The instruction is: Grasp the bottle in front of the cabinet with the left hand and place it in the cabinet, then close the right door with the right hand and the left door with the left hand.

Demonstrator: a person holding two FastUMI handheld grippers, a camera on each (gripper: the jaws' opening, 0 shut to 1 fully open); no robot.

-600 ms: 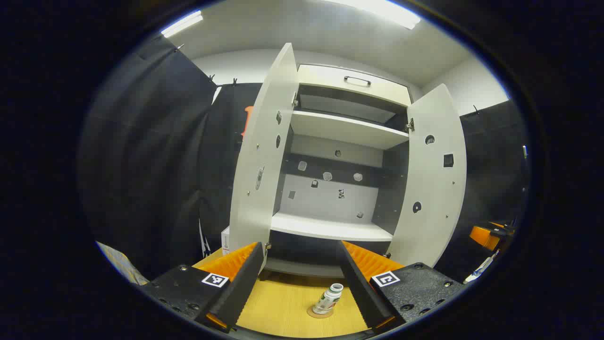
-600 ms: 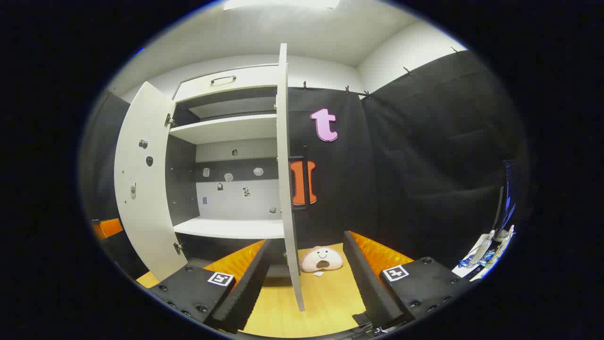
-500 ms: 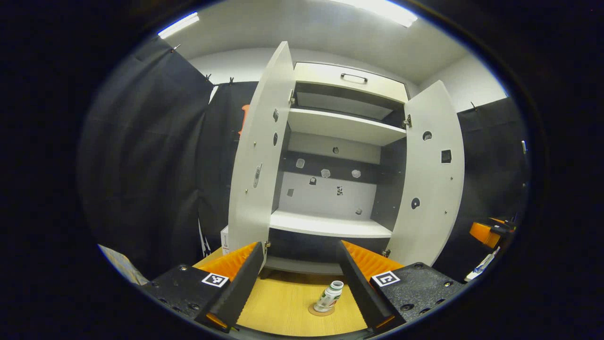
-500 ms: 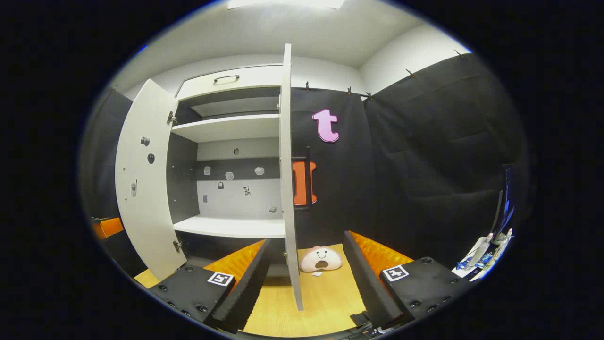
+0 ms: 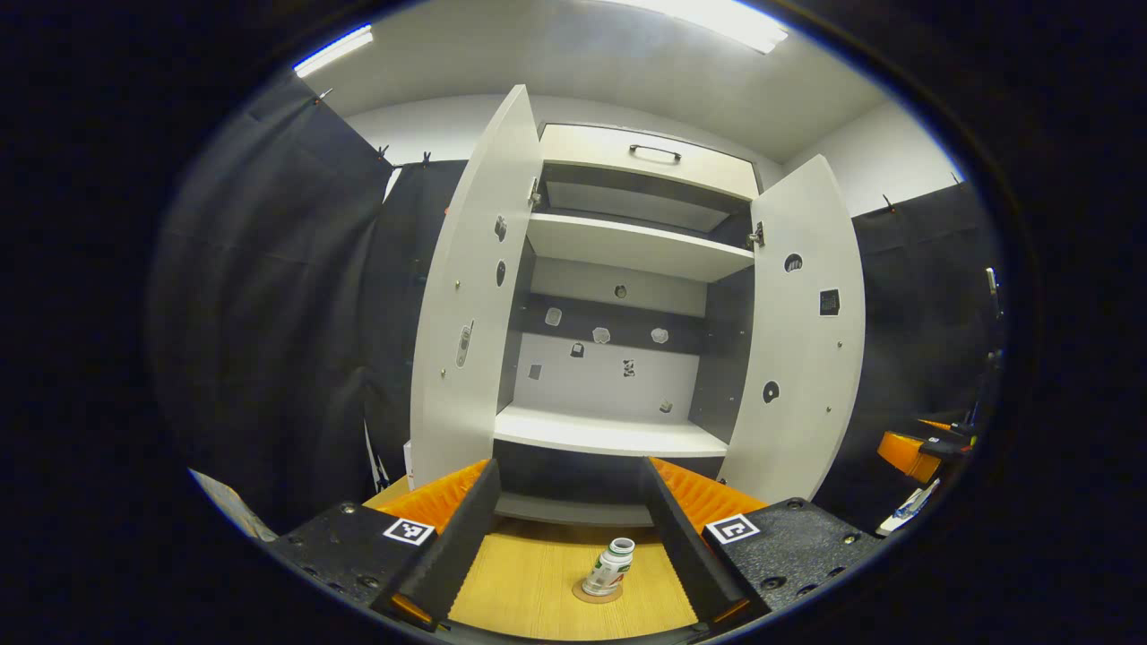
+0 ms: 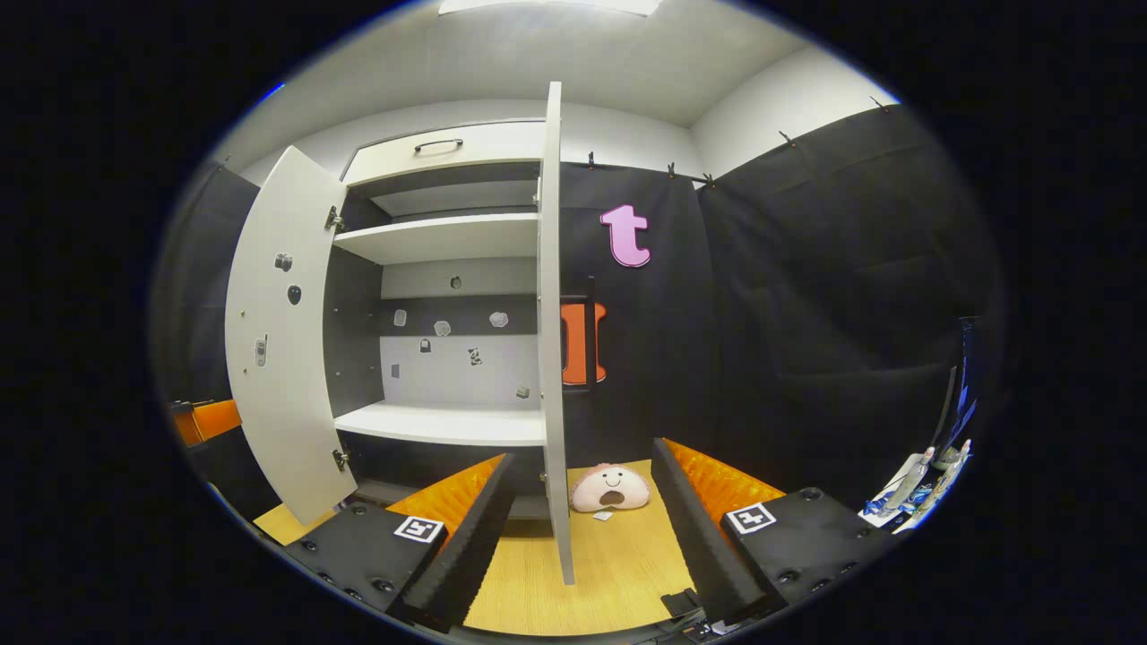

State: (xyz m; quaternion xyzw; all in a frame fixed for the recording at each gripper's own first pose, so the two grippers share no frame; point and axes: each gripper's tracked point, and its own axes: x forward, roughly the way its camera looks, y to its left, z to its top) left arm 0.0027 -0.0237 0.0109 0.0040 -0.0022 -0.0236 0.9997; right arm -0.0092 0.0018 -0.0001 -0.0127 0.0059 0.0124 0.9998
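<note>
In the left gripper view, the left gripper (image 5: 566, 528) hangs above a light wooden tabletop (image 5: 529, 587) with its two fingers spread wide and nothing between them. A small white plastic bottle with a green label and white cap (image 5: 609, 568) stands upright on a round cork-brown coaster (image 5: 582, 594), on the table in front of the cabinet and in the gap between the fingers, nearer the right one but touching neither. Behind it rises the tall white cabinet with dark inner walls (image 5: 627, 322), both doors swung open: the white left door (image 5: 466, 296) and the white right door (image 5: 802, 331) flank two white shelves (the lower shelf (image 5: 609, 432) is bare). A drawer front with a dark handle (image 5: 652, 154) sits on top.

In the right gripper view, the right gripper (image 6: 581, 524) also has its fingers wide apart, holding nothing. The right door (image 6: 551, 331) shows edge-on between them, with the left door (image 6: 282, 331) farther off. A pink plush toy with a smiling face (image 6: 611, 488) lies on the tabletop (image 6: 618, 573) just beside the right door.
</note>
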